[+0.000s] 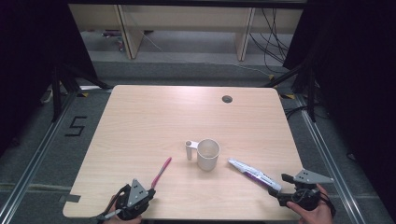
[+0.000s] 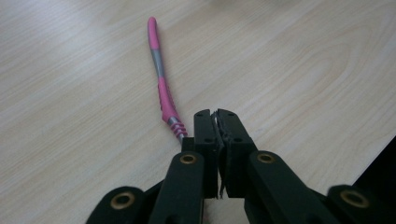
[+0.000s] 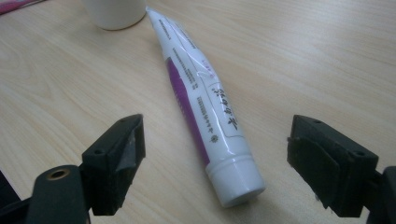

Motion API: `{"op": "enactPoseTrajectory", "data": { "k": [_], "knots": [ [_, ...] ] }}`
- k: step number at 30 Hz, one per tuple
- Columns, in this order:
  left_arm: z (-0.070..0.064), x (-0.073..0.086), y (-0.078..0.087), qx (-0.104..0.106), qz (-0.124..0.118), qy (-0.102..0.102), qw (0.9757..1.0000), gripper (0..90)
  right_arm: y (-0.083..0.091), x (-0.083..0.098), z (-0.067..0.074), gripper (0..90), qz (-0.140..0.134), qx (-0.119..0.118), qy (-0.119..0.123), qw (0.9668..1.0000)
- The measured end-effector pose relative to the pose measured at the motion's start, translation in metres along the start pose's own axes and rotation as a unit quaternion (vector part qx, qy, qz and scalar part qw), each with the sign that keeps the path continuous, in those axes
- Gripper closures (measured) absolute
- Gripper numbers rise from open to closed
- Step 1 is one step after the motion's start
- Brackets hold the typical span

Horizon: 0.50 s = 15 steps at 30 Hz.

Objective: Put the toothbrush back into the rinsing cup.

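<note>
Left gripper (image 2: 215, 116) fingers pinch the pink toothbrush (image 2: 161, 84) head, handle pointing away; right gripper (image 3: 215, 154) fingers gape around the toothpaste tube (image 3: 201, 98).

the mug (image 1: 208, 154) stands near the middle of the table (image 1: 140, 121), handle to its left. the toothbrush (image 1: 161, 172) lies left of and nearer than the mug, its near end at the left gripper (image 1: 150, 192). the toothpaste tube (image 1: 254, 174) lies right of the mug, its cap end between the jaws of the right gripper (image 1: 280, 191).
</note>
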<state>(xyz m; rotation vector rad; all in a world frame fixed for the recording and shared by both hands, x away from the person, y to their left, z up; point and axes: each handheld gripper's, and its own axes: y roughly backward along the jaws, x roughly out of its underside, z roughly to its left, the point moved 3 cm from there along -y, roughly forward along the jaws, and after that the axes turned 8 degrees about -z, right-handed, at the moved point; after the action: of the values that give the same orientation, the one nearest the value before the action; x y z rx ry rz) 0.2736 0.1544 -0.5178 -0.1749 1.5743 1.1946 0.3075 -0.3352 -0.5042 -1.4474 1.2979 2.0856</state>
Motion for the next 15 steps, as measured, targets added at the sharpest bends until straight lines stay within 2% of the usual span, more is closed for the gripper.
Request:
{"op": "enactPoseTrajectory", "data": {
  "k": [1,3,4,5,11,15],
  "knots": [
    [-0.0011,0.0006,-0.0016,-0.003,-0.005,0.01,0.9999,89.0,-0.0002,0.0001,0.0,20.0,0.0,0.0,0.0,1.0],
    [0.0001,0.002,-0.0011,0.002,0.01,0.007,0.9999,89.3,-0.0002,0.0002,0.0003,20.0,0.001,0.0,0.0,1.0],
    [0.0001,0.0028,-0.0021,0.0,0.009,0.009,0.9999,89.3,0.0,0.0002,0.0003,20.1,0.002,0.0,0.002,1.0],
    [0.0003,0.0034,-0.0022,0.003,0.013,0.009,0.9999,89.3,-0.0001,0.0006,0.0027,20.2,0.004,-0.003,-0.013,0.9999],
    [0.0007,0.007,-0.007,0.005,0.014,0.014,0.9998,89.3,-0.0002,0.0008,0.0029,20.2,0.005,-0.003,-0.013,0.9999],
    [0.0029,0.0093,-0.0077,0.005,0.024,0.02,0.9995,88.7,-0.0004,0.0006,0.0039,20.5,0.005,-0.007,-0.014,0.9999]
  ]
}}
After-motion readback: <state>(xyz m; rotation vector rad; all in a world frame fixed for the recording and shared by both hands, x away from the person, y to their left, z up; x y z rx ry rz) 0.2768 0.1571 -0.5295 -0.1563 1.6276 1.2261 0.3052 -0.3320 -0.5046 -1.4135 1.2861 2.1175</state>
